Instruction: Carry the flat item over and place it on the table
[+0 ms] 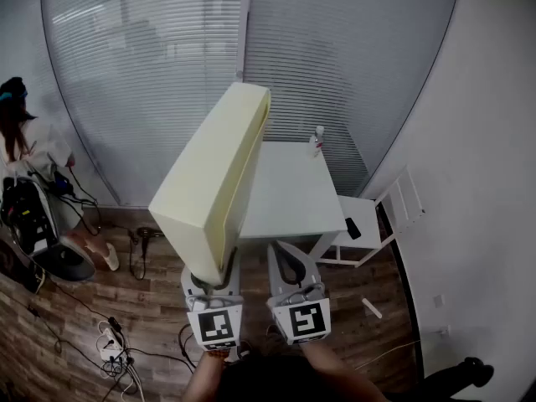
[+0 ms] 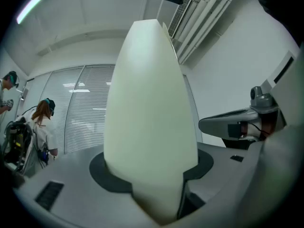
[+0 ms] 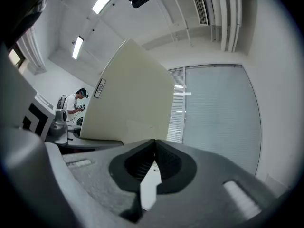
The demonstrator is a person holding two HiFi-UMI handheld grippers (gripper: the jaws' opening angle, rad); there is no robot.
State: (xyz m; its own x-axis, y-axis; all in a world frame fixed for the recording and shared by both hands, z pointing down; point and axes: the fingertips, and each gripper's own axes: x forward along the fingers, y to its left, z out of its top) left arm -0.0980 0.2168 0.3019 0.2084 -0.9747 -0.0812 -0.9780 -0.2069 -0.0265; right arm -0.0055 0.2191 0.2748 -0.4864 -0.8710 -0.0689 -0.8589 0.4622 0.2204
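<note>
The flat item is a thick cream foam slab [image 1: 213, 174], held up on edge and leaning away toward the white table [image 1: 293, 199]. My left gripper [image 1: 211, 279] is shut on the slab's lower end. In the left gripper view the slab [image 2: 149, 113] rises from between the jaws of the left gripper [image 2: 159, 194] and fills the middle. My right gripper [image 1: 289, 262] hangs beside it on the right, shut with nothing held. In the right gripper view the right gripper [image 3: 149, 167] has its pads together, and the slab [image 3: 130, 99] stands to its left.
A small bottle [image 1: 317, 140] stands at the table's far right corner. A white low stand [image 1: 377, 224] with a black object [image 1: 353, 228] sits right of the table. A person [image 1: 21, 141] stands at far left by a bag. Cables and a power strip [image 1: 113, 342] lie on the wood floor.
</note>
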